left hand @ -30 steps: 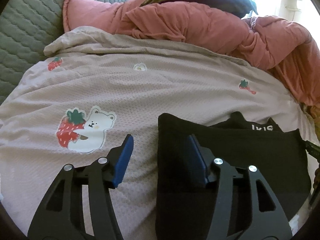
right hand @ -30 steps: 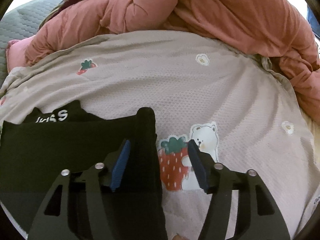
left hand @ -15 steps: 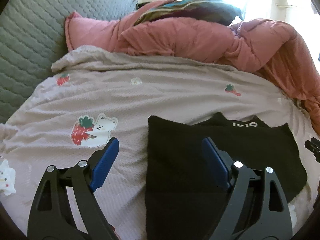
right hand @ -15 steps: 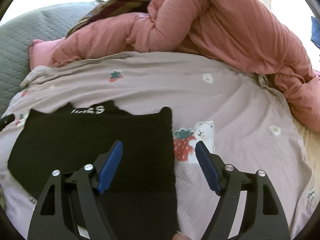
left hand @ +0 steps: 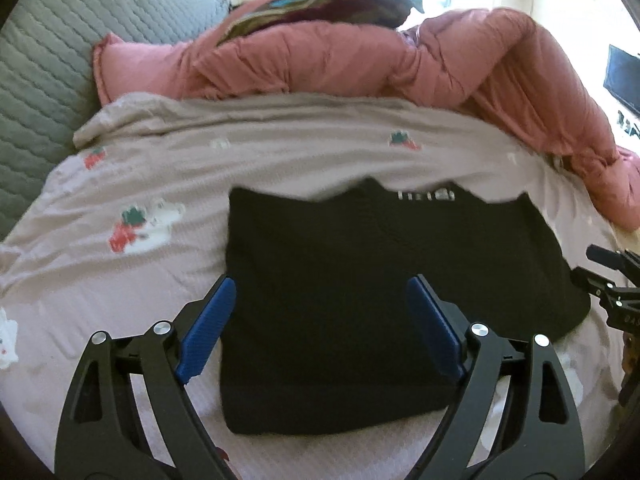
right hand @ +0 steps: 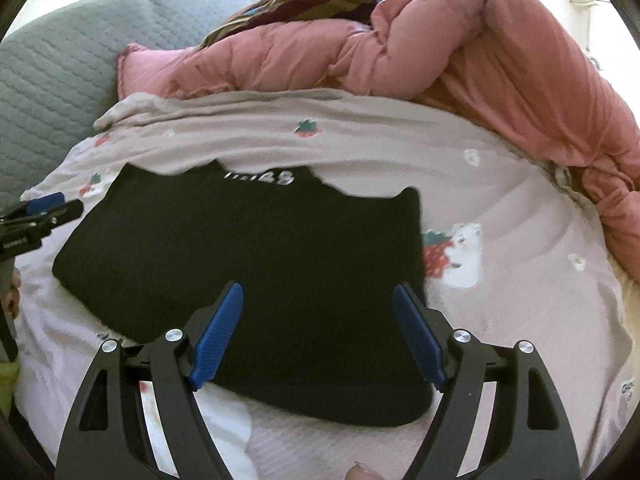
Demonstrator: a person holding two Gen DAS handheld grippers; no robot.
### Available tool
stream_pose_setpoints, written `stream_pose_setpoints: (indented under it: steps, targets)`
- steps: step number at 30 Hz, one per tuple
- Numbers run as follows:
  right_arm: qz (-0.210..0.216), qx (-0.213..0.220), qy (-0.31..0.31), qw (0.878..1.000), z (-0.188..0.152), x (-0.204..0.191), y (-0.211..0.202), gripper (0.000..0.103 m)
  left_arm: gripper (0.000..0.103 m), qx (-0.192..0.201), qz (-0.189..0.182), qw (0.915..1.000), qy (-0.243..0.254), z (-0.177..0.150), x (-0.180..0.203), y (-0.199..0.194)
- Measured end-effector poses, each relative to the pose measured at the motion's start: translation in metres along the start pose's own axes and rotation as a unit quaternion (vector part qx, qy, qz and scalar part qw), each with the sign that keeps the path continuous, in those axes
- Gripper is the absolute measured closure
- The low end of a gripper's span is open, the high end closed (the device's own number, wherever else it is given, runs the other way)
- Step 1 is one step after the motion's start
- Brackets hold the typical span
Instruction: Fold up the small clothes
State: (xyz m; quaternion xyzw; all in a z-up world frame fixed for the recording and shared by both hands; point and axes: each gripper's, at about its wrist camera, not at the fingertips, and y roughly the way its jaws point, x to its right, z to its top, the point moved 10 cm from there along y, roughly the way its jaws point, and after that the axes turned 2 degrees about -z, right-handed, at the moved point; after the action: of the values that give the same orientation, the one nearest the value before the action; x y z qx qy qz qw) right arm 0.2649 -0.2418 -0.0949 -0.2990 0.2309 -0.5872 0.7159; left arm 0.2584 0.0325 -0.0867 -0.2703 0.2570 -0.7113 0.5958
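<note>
A black folded garment (left hand: 380, 240) with white lettering at its far edge lies flat on the pale pink bedsheet (left hand: 120, 280). My left gripper (left hand: 320, 280) hovers over its near left part, open, with nothing pressed between the blue pads (left hand: 204, 328). In the right wrist view the same garment (right hand: 260, 240) lies below my right gripper (right hand: 318, 287). Its jaws are opening, and the pads (right hand: 218, 332) stand apart above the cloth without pinching it. The left gripper's fingers (right hand: 44, 204) show at that view's left edge.
A bunched salmon-pink quilt (left hand: 360, 56) runs along the far side of the bed and curves down the right. A striped cushion (left hand: 320, 4) lies on top of it, and a grey quilted pad (left hand: 36, 64) is at the left. The sheet carries strawberry and bear prints (right hand: 452, 252).
Both grippers have opened wider and drawn back toward me from the garment's side edges. More of the folded black garment now shows in each view.
</note>
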Motion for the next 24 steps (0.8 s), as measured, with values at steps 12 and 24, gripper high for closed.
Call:
stream_pose_setpoints:
  steps: [12, 24]
  targets:
    - [0.014, -0.027, 0.001, 1.0, -0.016, -0.011, 0.012, 0.026, 0.022, -0.07, -0.005, 0.9975, -0.008, -0.04, -0.005, 0.02]
    - [0.002, -0.075, 0.064, 0.995, -0.042, 0.018, 0.029, 0.023, 0.017, -0.081, -0.007, 0.9965, -0.018, -0.046, -0.01, 0.024]
